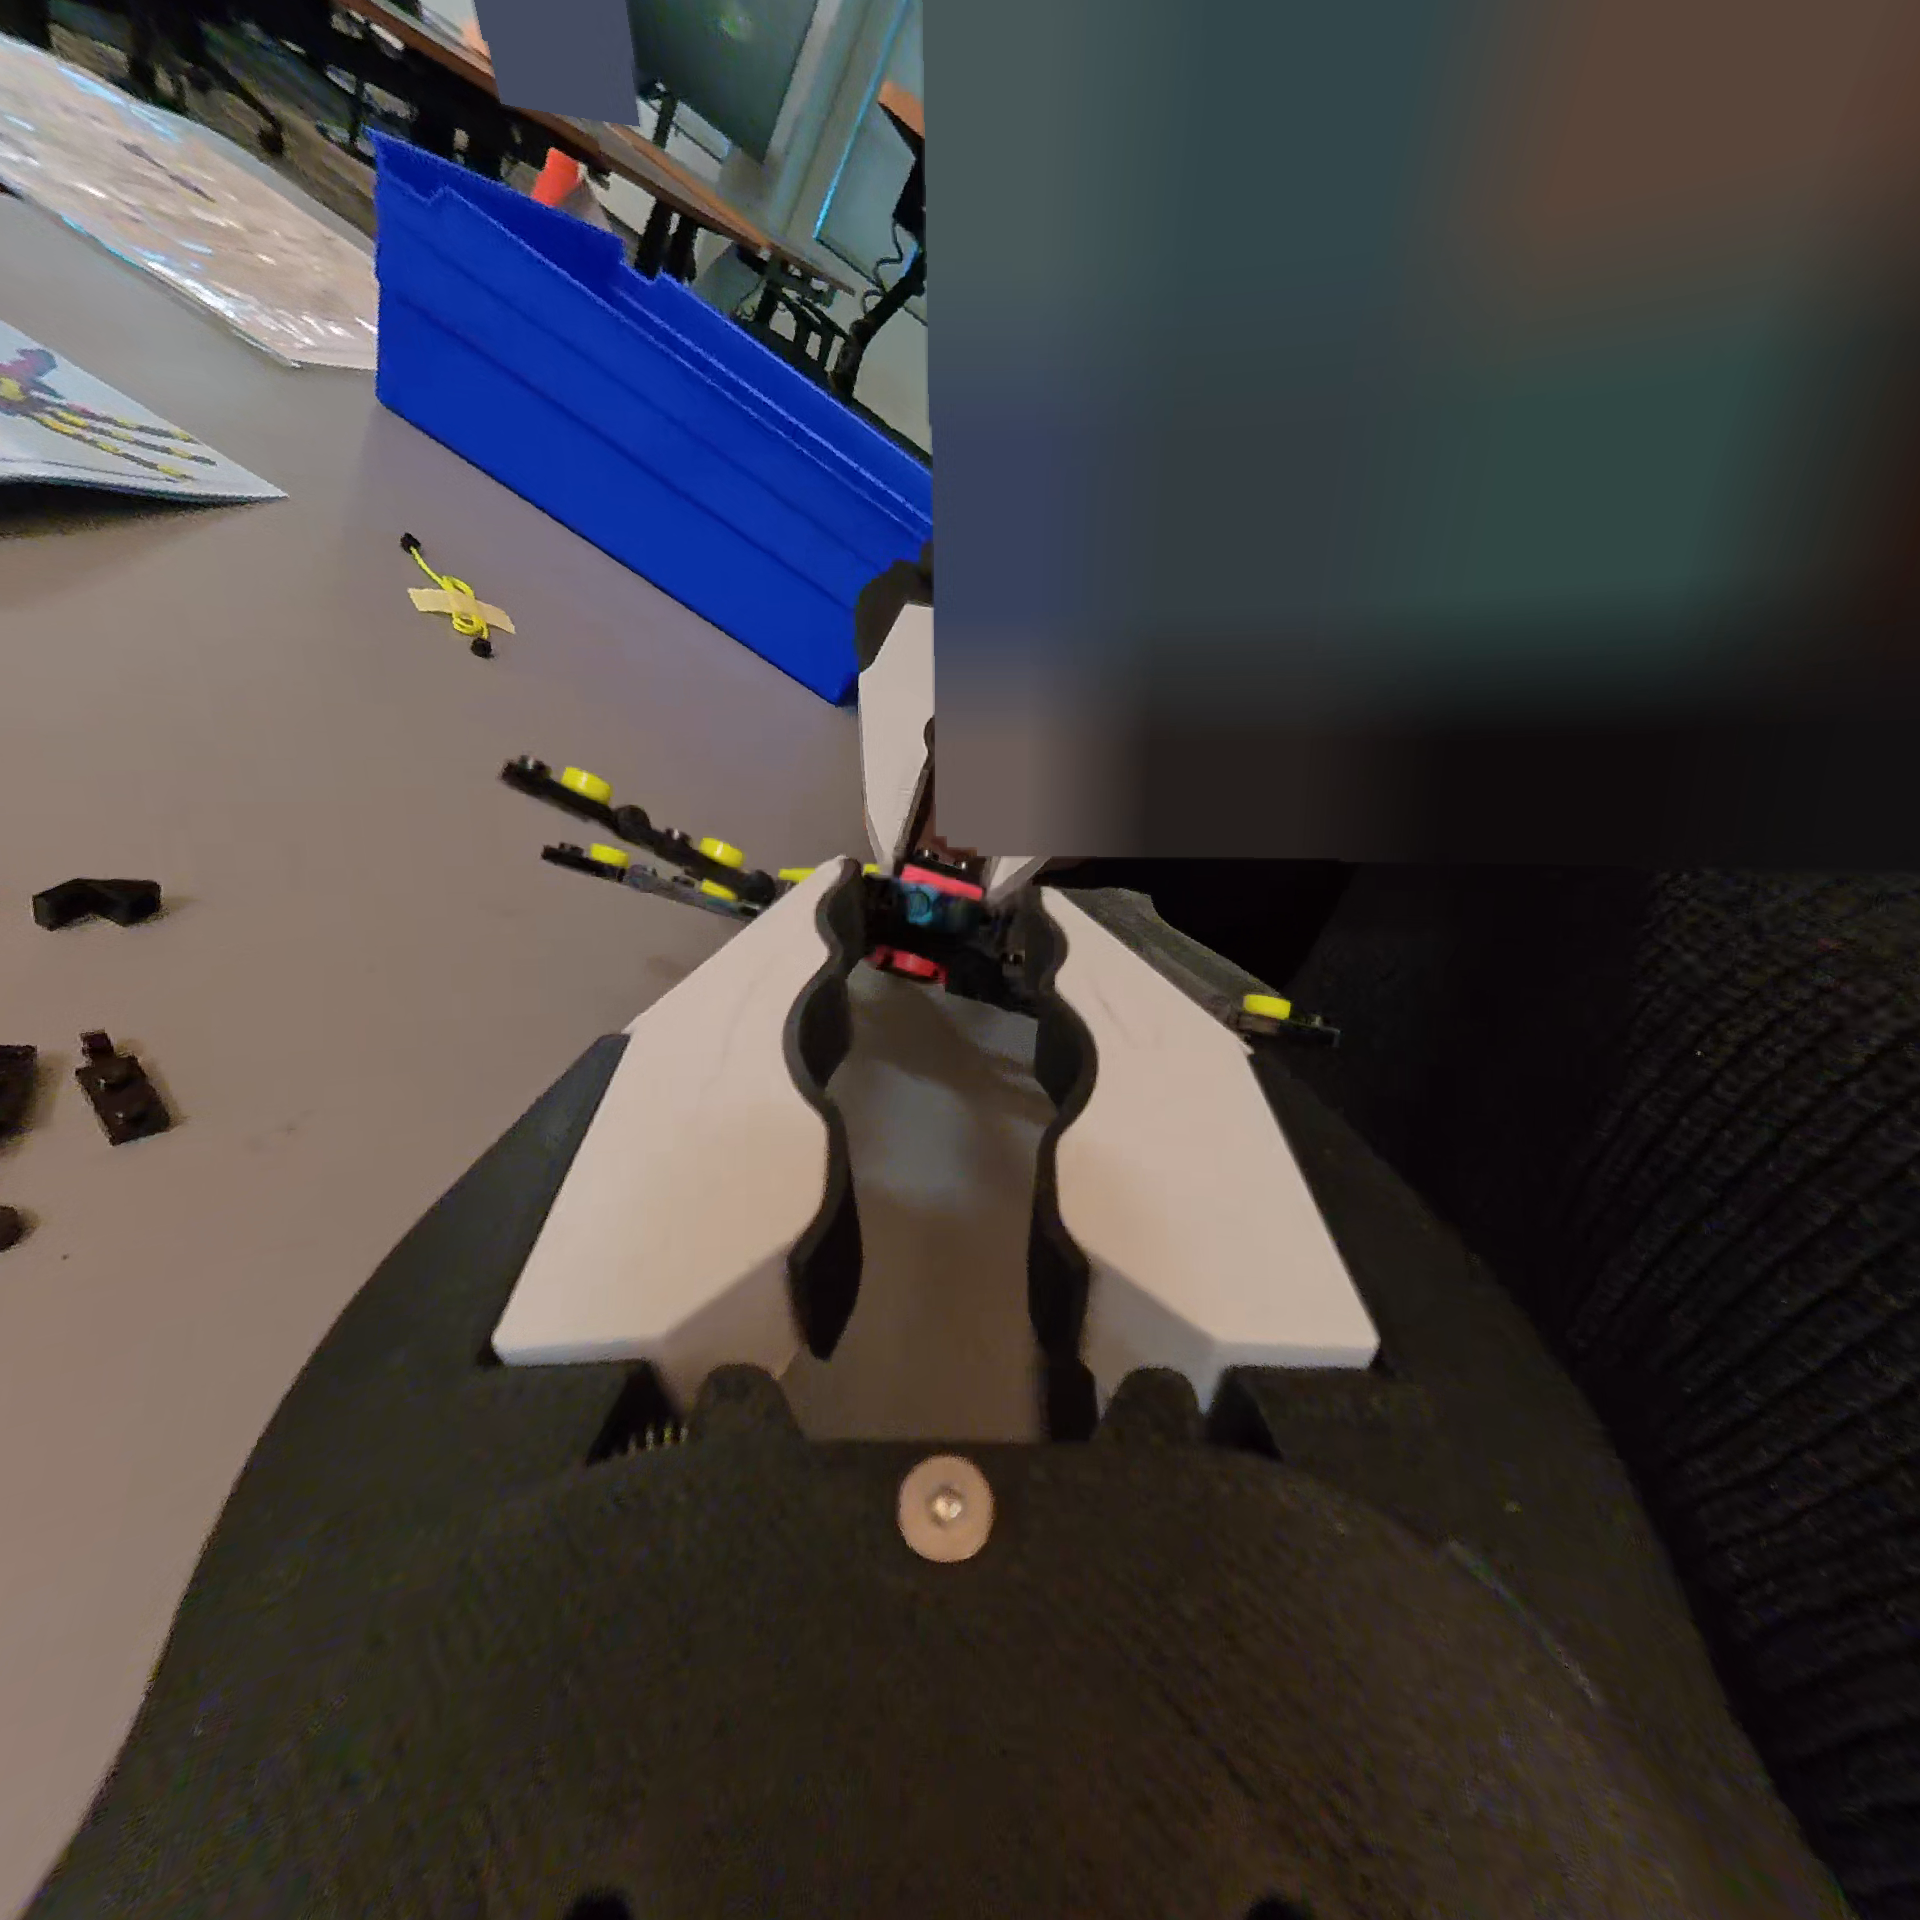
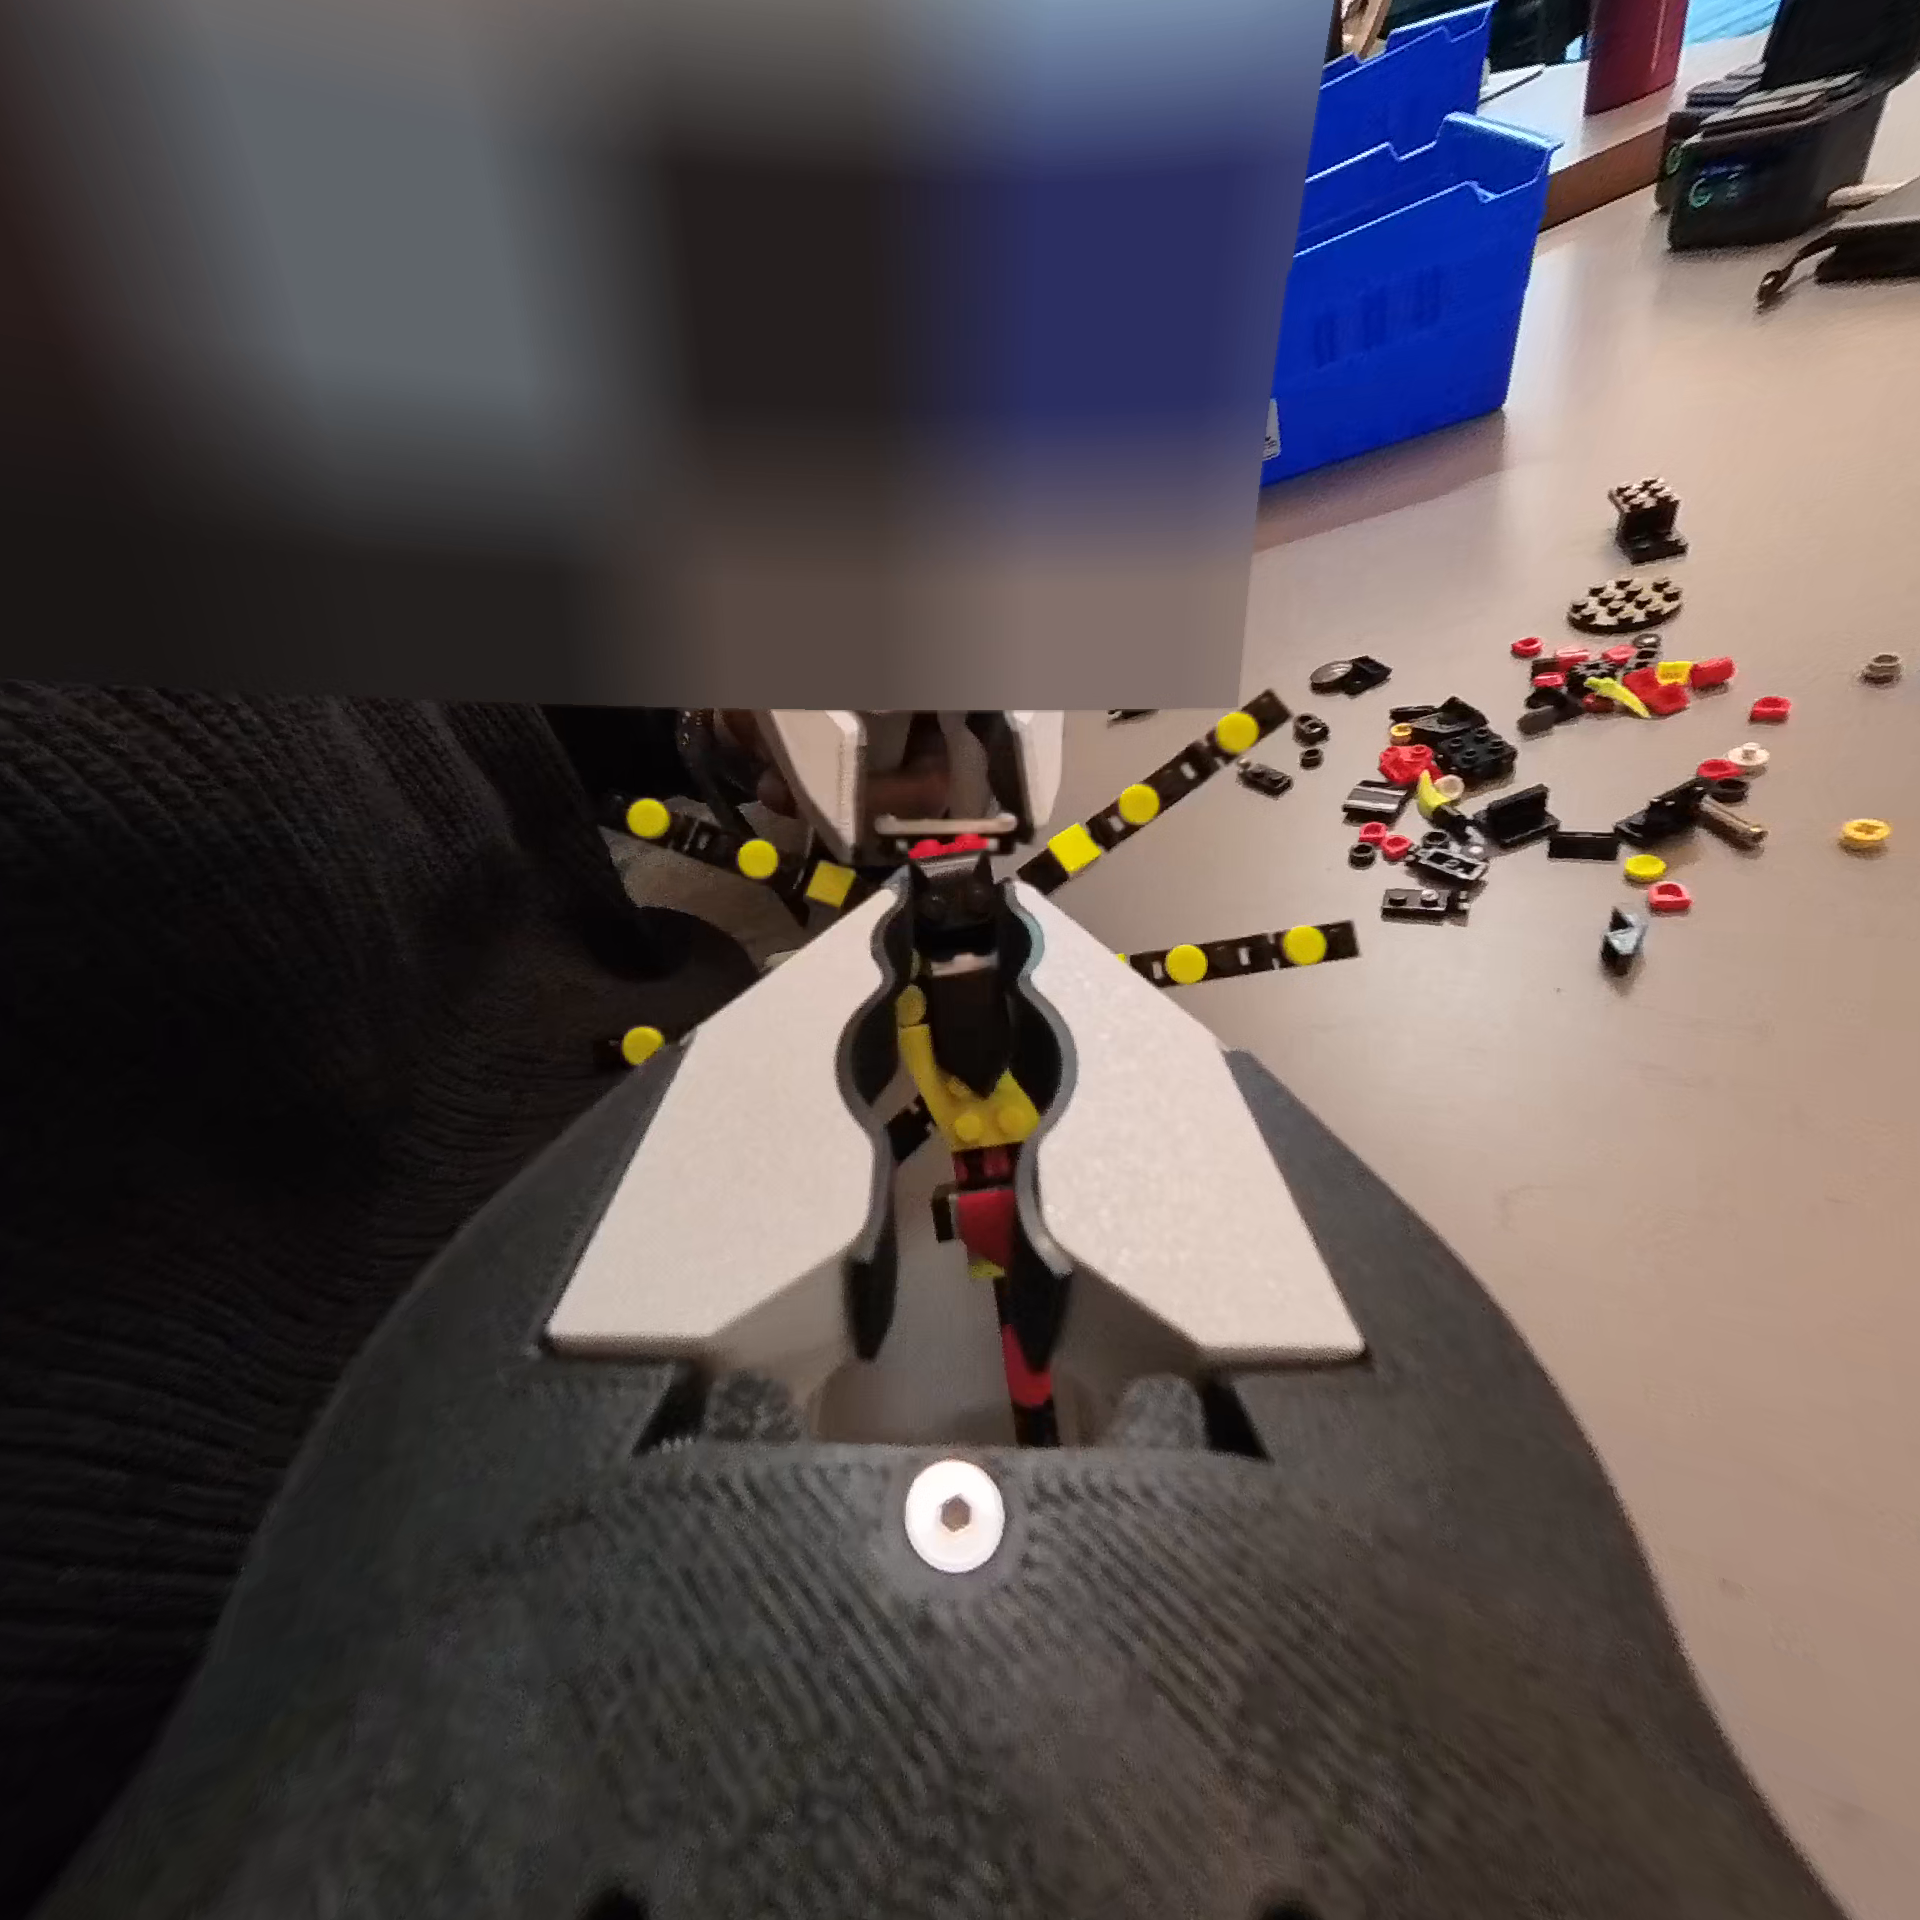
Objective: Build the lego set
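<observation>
The lego model (image 2: pixel 971 1049) is a spider-like build with a black, yellow and red body and black legs (image 2: pixel 1184 769) that carry yellow round tiles. My right gripper (image 2: pixel 956 904) is shut on the body, which runs back between its fingers. My left gripper (image 1: pixel 935 904) is shut on the model's red, blue and black end (image 1: pixel 925 914). The two grippers meet tip to tip just above the table. The left gripper shows opposite in the right wrist view (image 2: pixel 935 790), and a white finger of the right gripper (image 1: pixel 894 727) shows in the left wrist view. Legs (image 1: pixel 665 831) spread left.
A blue bin (image 1: pixel 644 416) stands behind, also in the right wrist view (image 2: pixel 1403 291). An instruction booklet (image 1: pixel 94 436), a taped yellow string (image 1: pixel 457 603) and loose black pieces (image 1: pixel 120 1086) lie left. A pile of loose pieces (image 2: pixel 1558 758) lies right. A black knit sleeve (image 2: pixel 208 1039) is close by.
</observation>
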